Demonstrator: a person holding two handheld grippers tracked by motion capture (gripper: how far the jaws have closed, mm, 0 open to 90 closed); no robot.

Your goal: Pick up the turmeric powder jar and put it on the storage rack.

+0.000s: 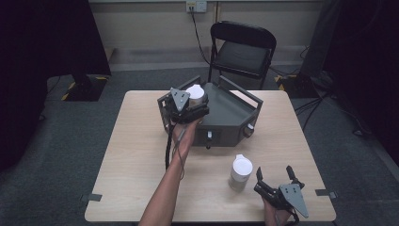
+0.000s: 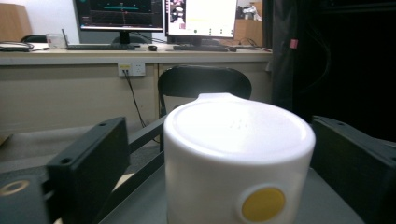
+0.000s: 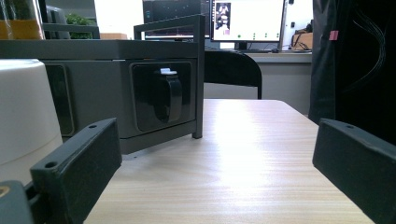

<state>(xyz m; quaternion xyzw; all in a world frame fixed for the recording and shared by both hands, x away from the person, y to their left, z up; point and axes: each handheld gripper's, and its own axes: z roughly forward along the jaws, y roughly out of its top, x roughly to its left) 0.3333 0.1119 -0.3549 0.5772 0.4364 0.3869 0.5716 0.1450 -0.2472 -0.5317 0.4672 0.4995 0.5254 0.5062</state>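
A white lidded jar stands on the deck of a grey metal machine at the back of the wooden table. My left gripper is open around it; in the left gripper view the jar, marked with a yellow dot, sits between the black jaws with a gap on the left side. A second white-lidded jar stands on the table near the front. Just right of that jar my right gripper rests open with nothing between its fingers. The right gripper view has this jar at its left edge.
The machine has a lever and a knob on its front and raised bars along its sides. A black folding chair stands behind the table. Bare tabletop lies to the left and right of the machine.
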